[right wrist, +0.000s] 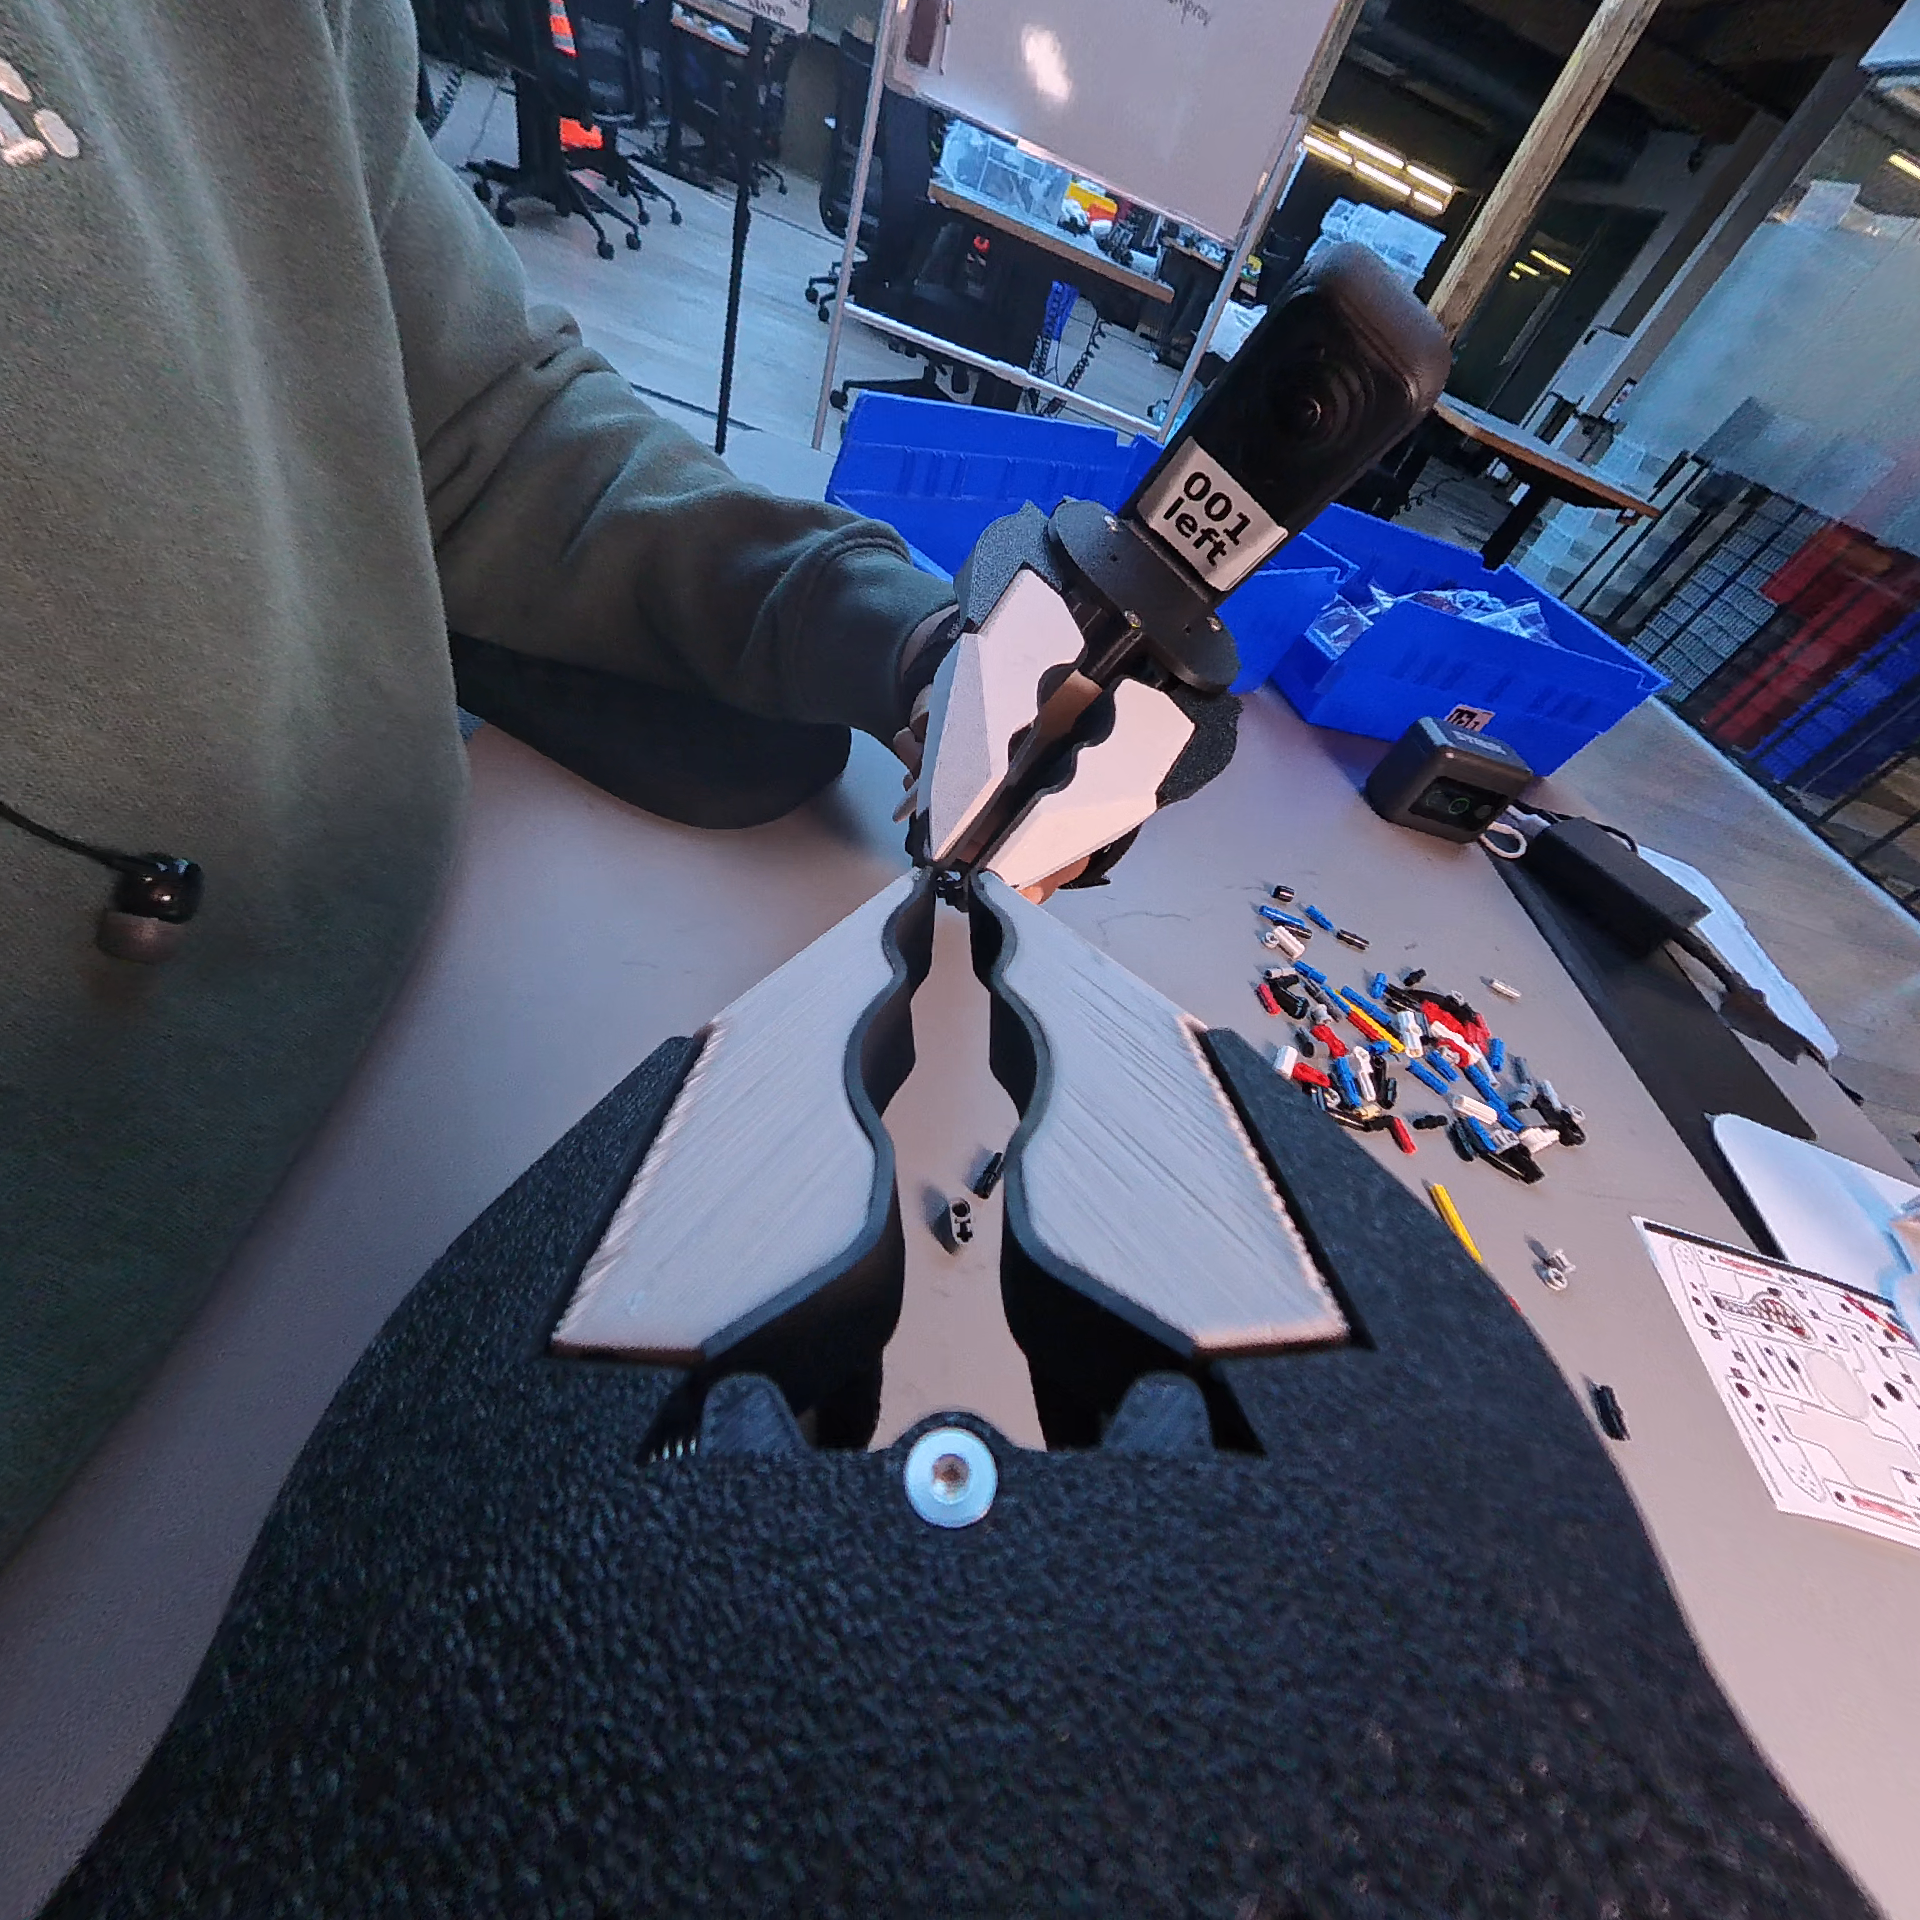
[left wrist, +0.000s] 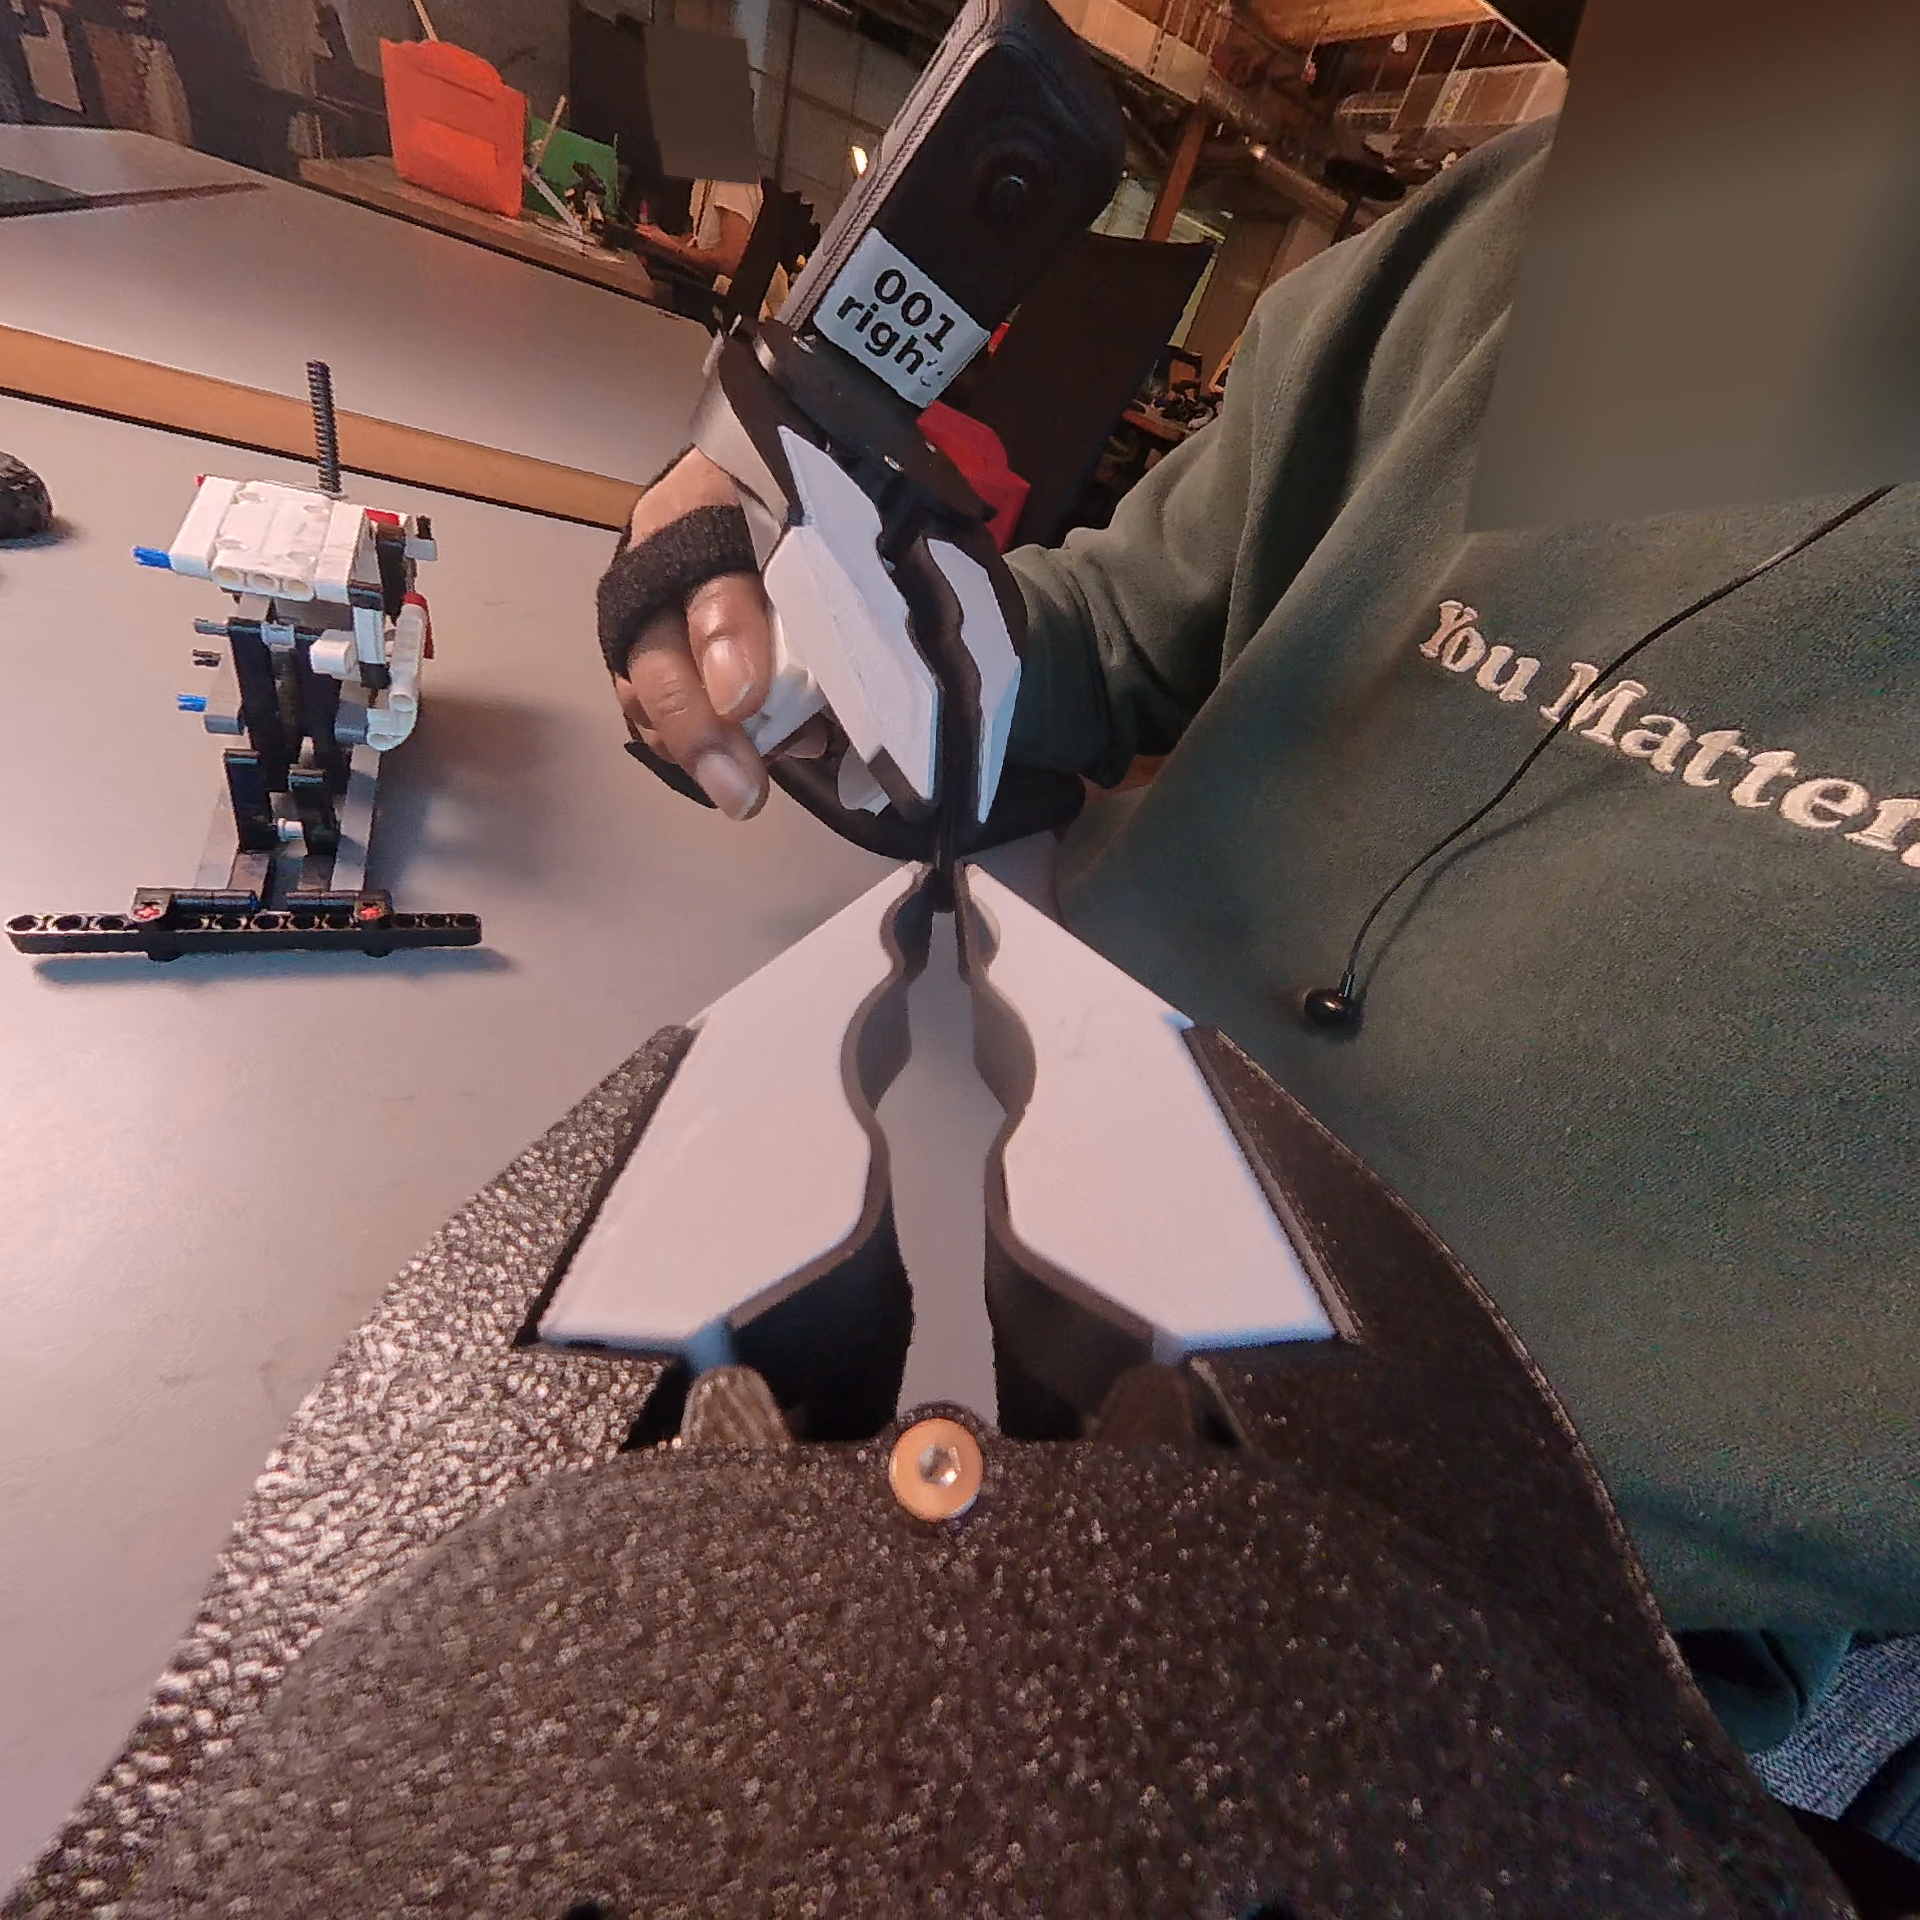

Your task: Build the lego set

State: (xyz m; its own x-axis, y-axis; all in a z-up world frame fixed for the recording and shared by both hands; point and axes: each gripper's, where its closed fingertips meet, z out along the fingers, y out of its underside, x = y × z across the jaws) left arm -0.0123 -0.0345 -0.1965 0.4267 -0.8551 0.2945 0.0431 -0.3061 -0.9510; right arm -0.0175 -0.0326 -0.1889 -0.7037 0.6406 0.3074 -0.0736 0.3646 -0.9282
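Note:
My left gripper [left wrist: 941,896] and right gripper [right wrist: 948,891] meet tip to tip above the table, close to the person's green sweatshirt [left wrist: 1455,935]. Both are shut on a small black lego piece [left wrist: 940,868] pinched between them; it also shows in the right wrist view [right wrist: 949,885], mostly hidden by the fingertips. The right gripper [left wrist: 935,826] shows in the left wrist view, the left gripper [right wrist: 951,864] in the right wrist view. A partly built white, black and red lego model [left wrist: 296,675] with a black spring on top stands on the grey table [left wrist: 312,1195].
A pile of loose small lego pieces [right wrist: 1403,1060] lies on the table. Two black pieces [right wrist: 961,1216] lie under my right fingers. An instruction sheet [right wrist: 1787,1382], a yellow axle [right wrist: 1455,1221], blue bins [right wrist: 1455,665] and a small black camera [right wrist: 1449,779] are nearby. The grippers are tip to tip, or close to it.

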